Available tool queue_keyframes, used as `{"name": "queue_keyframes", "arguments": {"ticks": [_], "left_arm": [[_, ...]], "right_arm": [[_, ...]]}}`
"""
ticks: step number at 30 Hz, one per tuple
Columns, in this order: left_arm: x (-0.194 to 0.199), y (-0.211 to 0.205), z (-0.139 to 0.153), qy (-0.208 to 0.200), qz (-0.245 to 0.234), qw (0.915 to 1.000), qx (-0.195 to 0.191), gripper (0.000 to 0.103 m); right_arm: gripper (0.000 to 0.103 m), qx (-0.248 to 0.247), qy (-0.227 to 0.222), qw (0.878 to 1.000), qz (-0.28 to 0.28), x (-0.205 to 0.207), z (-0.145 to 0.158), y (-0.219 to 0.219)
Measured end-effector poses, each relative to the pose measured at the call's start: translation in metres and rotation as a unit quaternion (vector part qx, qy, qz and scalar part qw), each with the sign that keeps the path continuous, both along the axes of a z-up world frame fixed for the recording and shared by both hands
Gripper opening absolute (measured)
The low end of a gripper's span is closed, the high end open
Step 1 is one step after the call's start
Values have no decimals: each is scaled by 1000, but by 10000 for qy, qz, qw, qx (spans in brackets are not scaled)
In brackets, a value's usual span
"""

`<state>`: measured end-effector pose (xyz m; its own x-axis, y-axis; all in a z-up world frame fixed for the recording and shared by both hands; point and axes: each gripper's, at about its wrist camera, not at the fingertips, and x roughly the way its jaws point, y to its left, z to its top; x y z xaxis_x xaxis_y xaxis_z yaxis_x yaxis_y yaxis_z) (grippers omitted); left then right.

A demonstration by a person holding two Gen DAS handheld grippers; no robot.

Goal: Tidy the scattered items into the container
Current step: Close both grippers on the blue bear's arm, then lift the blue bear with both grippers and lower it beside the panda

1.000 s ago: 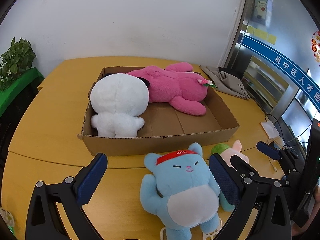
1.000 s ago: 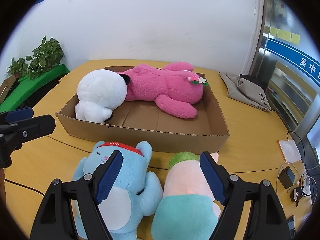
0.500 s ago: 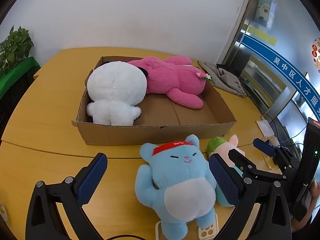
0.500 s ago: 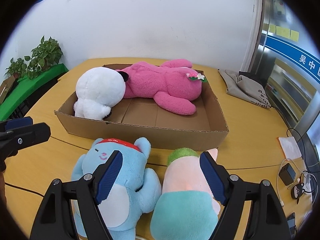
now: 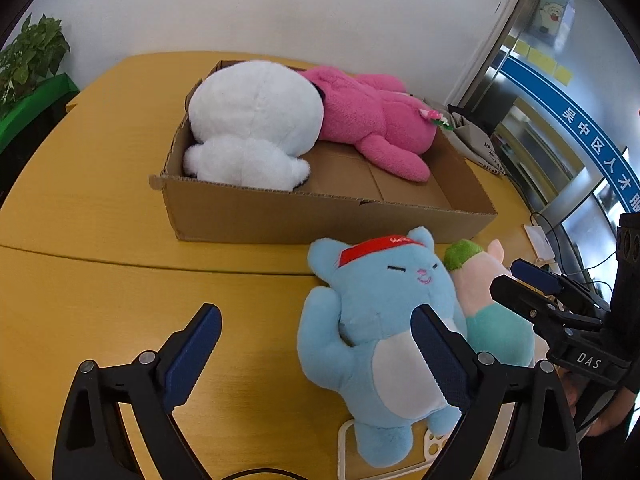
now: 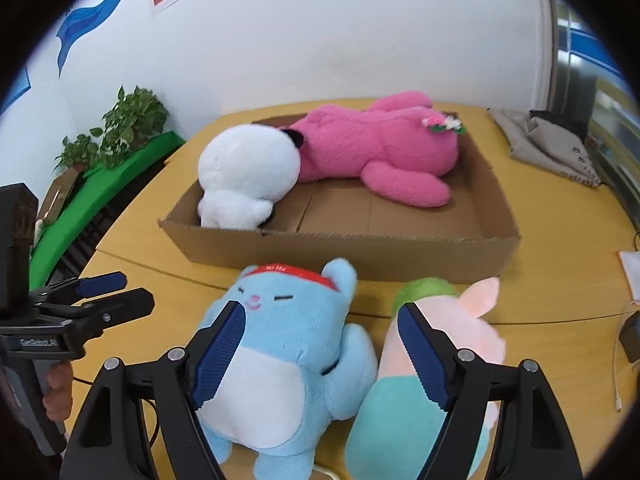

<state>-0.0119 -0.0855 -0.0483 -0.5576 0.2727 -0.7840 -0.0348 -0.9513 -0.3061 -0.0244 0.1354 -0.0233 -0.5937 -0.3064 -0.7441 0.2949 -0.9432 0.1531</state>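
you can read "das" on the right gripper (image 5: 588, 354), seemingly "genrobot.ai" on the left gripper (image 6: 100, 304), and chinese characters "吴中区人才" on the blue wall band (image 5: 592, 144).

Fuzzy cloth blue plush (image 5: 380, 320); matt corrugated cardboard box (image 5: 320, 216); smooth wooden table (image 5: 80, 200).

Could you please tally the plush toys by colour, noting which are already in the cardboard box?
White plush: 1, in the cardboard box
Pink plush: 1, in the box
Blue plush: 1, on the table
Peach, green and teal plush: 1, on the table
Total: 4 plush toys, 2 in the box and 2 outside
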Motion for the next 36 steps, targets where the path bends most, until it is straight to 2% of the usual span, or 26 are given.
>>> {"name": "queue_keyframes", "arguments": {"ticks": [3, 7, 10, 13, 14, 15, 16, 17, 21, 25, 31, 32, 33, 36], "left_arm": [[-7, -4, -22, -259, -54, 9995, 161, 91], [-16, -4, -49, -552, -162, 9978, 314, 89], [-21, -2, -68, -768, -248, 9958, 441, 84], [-24, -1, -78, -872, -284, 9944, 522, 77], [-26, 0, -80, -905, -305, 9942, 491, 68], [-27, 2, -83, -962, -324, 9938, 454, 54], [-29, 3, -85, -1006, -343, 9934, 440, 46], [-30, 3, -86, -1027, -362, 9929, 470, 32], [-33, 2, -83, -1070, -392, 9926, 426, 27], [-30, -8, -77, -1051, -395, 9934, 216, 25], [-26, -23, -73, -969, -298, 9948, -11, 25], [-26, -23, -73, -956, -323, 9949, -43, 24], [-26, -23, -74, -953, -348, 9948, -57, 24], [-25, -22, -75, -926, -413, 9948, -49, 23]], "right_arm": [[67, -144, -291, 9992, 217, -5, -14, -7], [62, -58, -557, 9978, 352, -9, -35, -15], [61, -151, -695, 9973, 188, -16, -47, -6], [57, 72, -660, 9978, 17, -19, -46, 6], [51, 138, -661, 9977, -20, -20, -47, 10], [44, 201, -666, 9976, -52, -21, -48, 13], [42, 278, -681, 9973, -57, -21, -48, 15], [41, 357, -697, 9969, -56, -21, -49, 17], [41, 742, -726, 9945, 121, -20, -51, 5], [41, 688, -823, 9935, 394, -22, -53, -12], [41, 752, -1107, 9889, 651, -28, -77, -42], [39, 735, -1133, 9887, 657, -29, -78, -43], [32, 703, -1165, 9885, 665, -30, -79, -45], [28, 602, -1292, 9878, 631, -33, -87, -44]]}}
